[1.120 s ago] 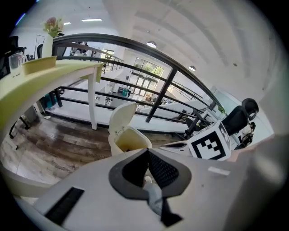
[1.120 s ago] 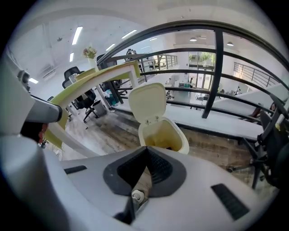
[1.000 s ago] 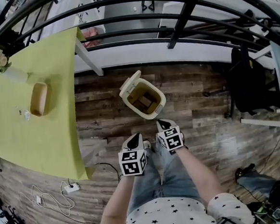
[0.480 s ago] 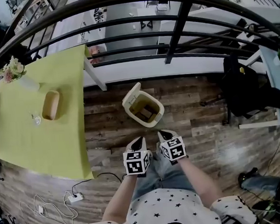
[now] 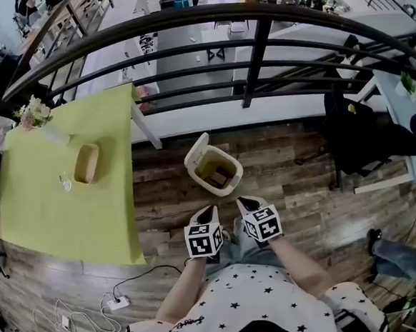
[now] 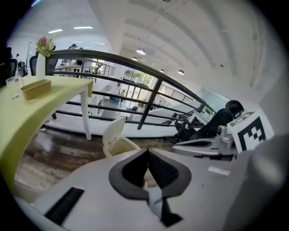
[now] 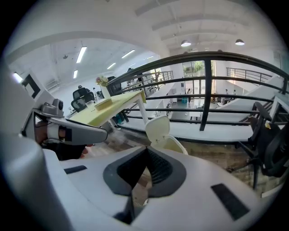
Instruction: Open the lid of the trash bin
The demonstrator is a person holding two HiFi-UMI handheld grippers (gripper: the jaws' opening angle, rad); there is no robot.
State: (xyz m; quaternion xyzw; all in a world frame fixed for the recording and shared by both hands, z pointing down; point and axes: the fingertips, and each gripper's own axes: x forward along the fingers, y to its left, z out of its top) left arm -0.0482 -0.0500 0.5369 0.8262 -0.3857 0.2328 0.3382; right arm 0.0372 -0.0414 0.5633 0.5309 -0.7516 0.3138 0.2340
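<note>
Trash bin (image 5: 237, 174) sits on the wood floor, centre, just far of both grippers, right of the yellow-green table (image 5: 61, 209). Lid (image 5: 195, 150) is already up, tilted back on the bin's far-left side. Left gripper (image 5: 206, 213) and right gripper (image 5: 245, 202) are held side by side near the torso. Both have jaws together, nothing between them, well clear of the bin.

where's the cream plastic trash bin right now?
Head view, centre: the cream plastic trash bin stands open on the wooden floor, just ahead of the left gripper and right gripper, right of the yellow-green table.
</note>
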